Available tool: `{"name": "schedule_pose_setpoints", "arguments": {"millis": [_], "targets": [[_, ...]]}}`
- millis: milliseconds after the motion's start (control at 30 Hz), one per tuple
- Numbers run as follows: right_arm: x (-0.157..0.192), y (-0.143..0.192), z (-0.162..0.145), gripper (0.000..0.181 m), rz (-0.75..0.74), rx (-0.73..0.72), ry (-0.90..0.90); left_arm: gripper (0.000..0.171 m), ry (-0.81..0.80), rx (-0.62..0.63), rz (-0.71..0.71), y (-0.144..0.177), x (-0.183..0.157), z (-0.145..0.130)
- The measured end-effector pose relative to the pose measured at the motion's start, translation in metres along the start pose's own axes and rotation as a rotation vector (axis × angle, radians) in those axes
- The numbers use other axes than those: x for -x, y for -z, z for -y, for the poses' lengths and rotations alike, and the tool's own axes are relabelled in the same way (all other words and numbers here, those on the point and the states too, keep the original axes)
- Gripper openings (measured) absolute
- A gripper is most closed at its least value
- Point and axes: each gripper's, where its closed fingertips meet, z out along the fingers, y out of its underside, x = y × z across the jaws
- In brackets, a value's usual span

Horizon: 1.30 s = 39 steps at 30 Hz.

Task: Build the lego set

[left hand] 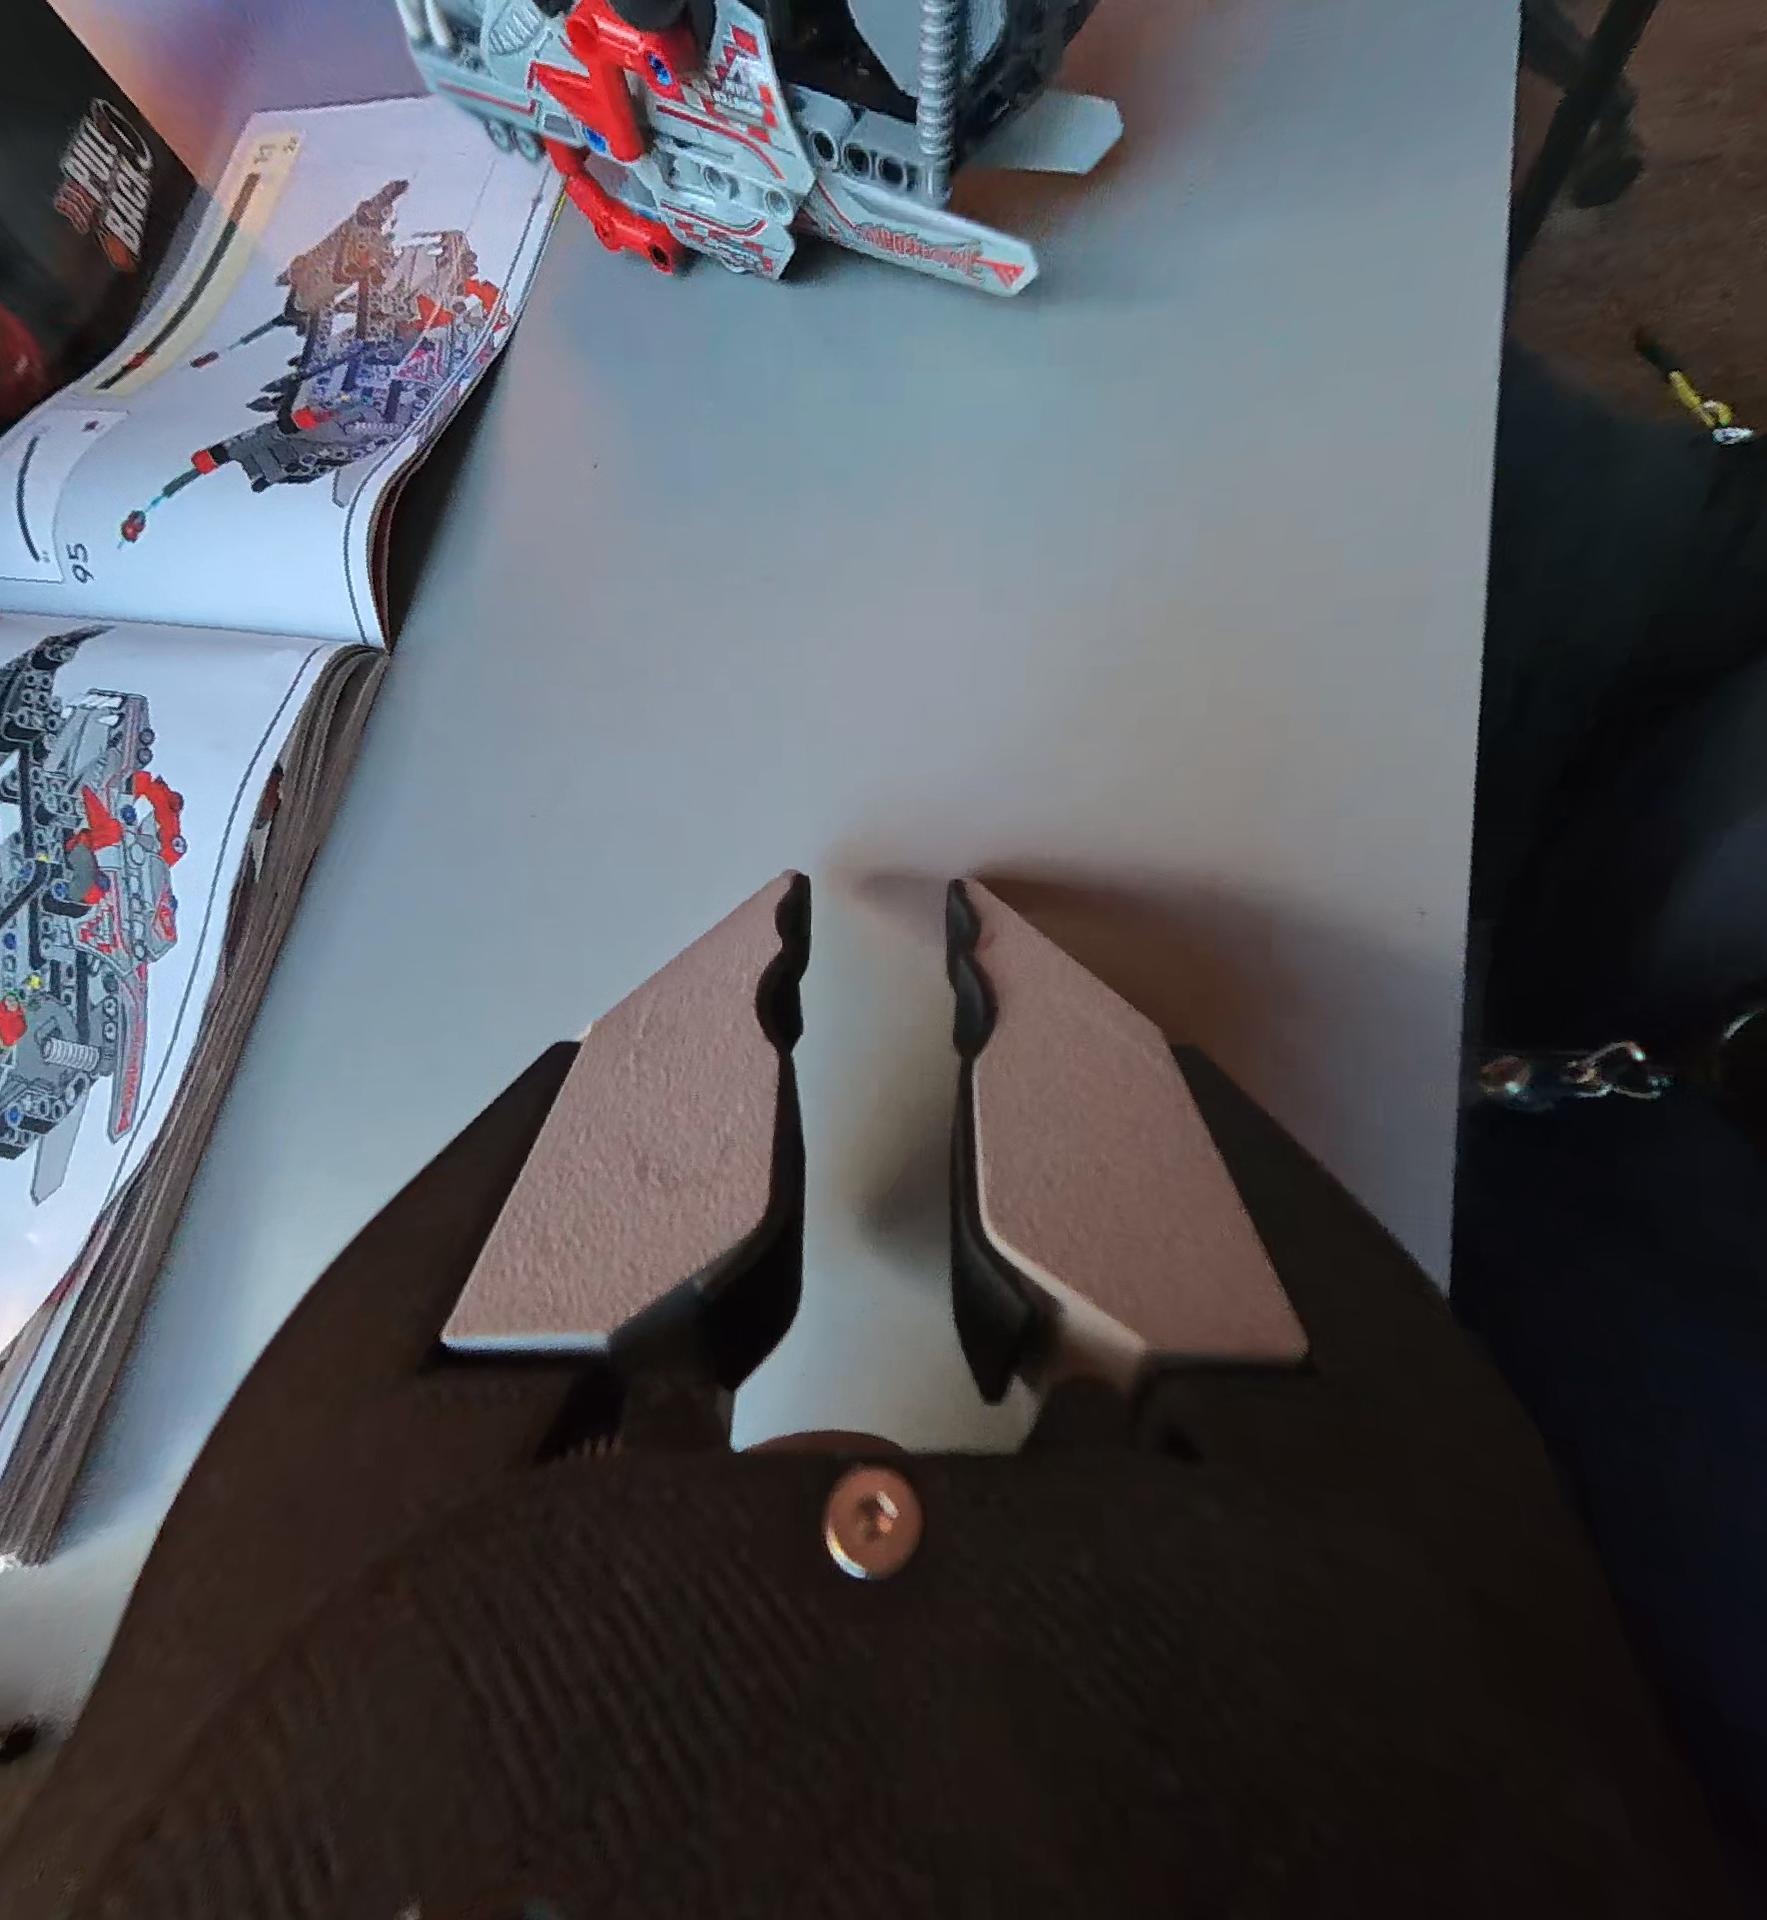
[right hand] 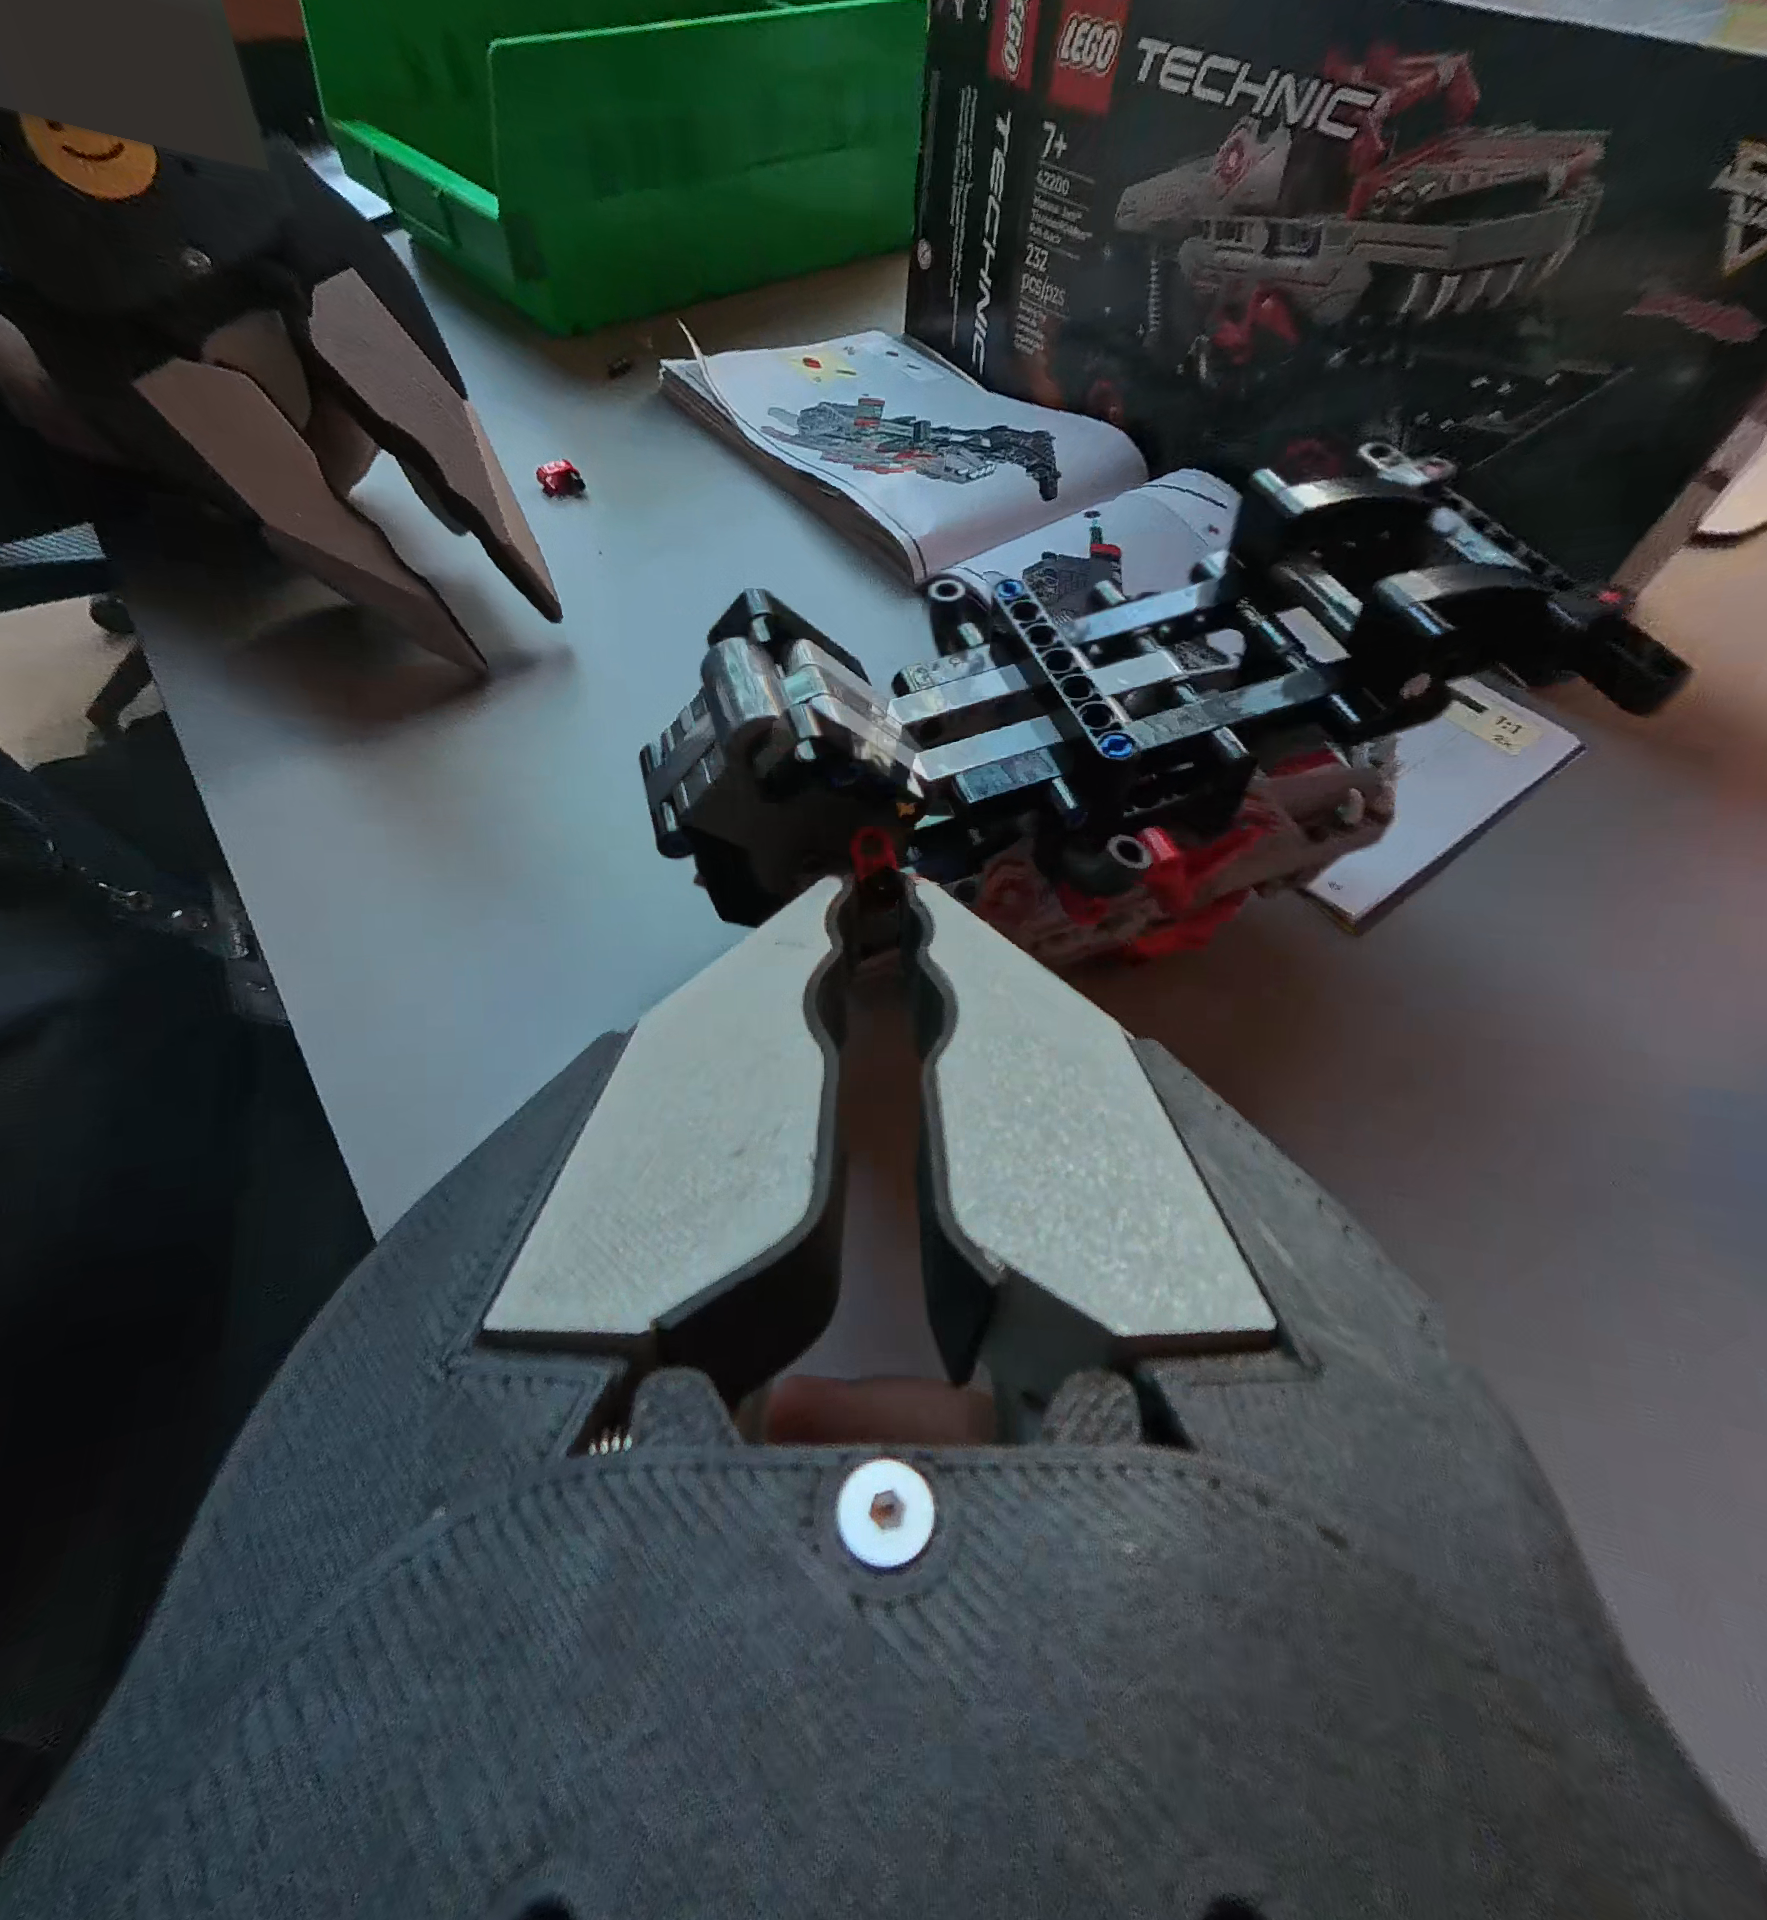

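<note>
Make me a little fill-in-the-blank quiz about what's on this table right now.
1. The bin behind the booklet is ____.
2. The left gripper holds ____.
3. The right gripper pinches a small part tipped in ____, at the model.

Missing words: green; nothing; red

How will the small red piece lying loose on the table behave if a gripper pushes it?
The small red piece looks tiny and light, so a push would probably make it skid on the smooth grey table. Its rounded shape suggests that it may roll. The left gripper stands nearest.
</note>
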Motion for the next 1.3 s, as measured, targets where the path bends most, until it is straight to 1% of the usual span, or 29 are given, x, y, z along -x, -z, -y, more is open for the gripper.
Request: {"name": "schedule_pose_setpoints", "arguments": {"millis": [133, 233, 367, 467, 600, 667, 733, 833, 933, 1033, 1100, 1167, 1233, 1300], "targets": [[0.001, -0.008, 0.000, 0.004, -0.017, 0.020, 0.000, 0.025, 0.023, 0.000, -0.022, 0.000, 0.000, -0.001], [0.011, -0.012, 0.009, 0.004, 0.014, -0.020, -0.009, 0.025, 0.014, -0.002, -0.024, 0.001, -0.001, 0.000], [0.014, -0.020, 0.004, 0.003, -0.009, 0.035, 0.019, 0.027, 0.007, -0.003, -0.012, 0.001, 0.000, 0.000], [0.019, -0.017, 0.006, 0.004, -0.005, 0.019, 0.017, 0.027, 0.009, -0.002, 0.001, 0.001, 0.001, -0.001], [0.016, -0.011, 0.006, 0.003, -0.034, 0.002, 0.000, 0.027, 0.027, 0.000, -0.009, 0.001, 0.002, -0.002], [0.018, -0.007, 0.010, 0.003, -0.040, -0.024, -0.003, 0.030, 0.043, 0.002, -0.007, 0.002, 0.003, -0.002], [0.026, -0.003, 0.017, 0.003, -0.044, -0.058, 0.035, 0.031, 0.046, 0.001, -0.010, 0.003, 0.001, -0.003], [0.040, -0.001, 0.030, 0.003, -0.090, -0.098, 0.119, 0.033, 0.049, 0.003, -0.009, 0.005, -0.006, -0.003], [0.053, -0.009, 0.038, 0.003, -0.156, -0.114, 0.246, 0.033, 0.041, 0.003, 0.002, 0.005, -0.008, -0.003], [0.061, -0.020, 0.039, 0.003, -0.171, -0.124, 0.323, 0.032, 0.103, 0.008, -0.045, 0.004, -0.005, -0.004], [0.056, -0.020, 0.043, 0.003, -0.188, -0.168, 0.299, 0.031, 0.159, -0.008, -0.101, 0.006, -0.005, -0.003], [0.050, -0.015, 0.045, 0.002, -0.176, -0.211, 0.255, 0.026, 0.182, -0.032, -0.115, 0.009, -0.001, -0.001], [0.046, -0.012, 0.044, 0.002, -0.132, -0.234, 0.175, 0.023, 0.185, -0.051, -0.122, 0.011, -0.001, 0.001], [0.040, -0.010, 0.045, 0.002, -0.096, -0.248, 0.060, 0.023, 0.180, -0.026, -0.116, 0.008, -0.001, -0.002]]}}
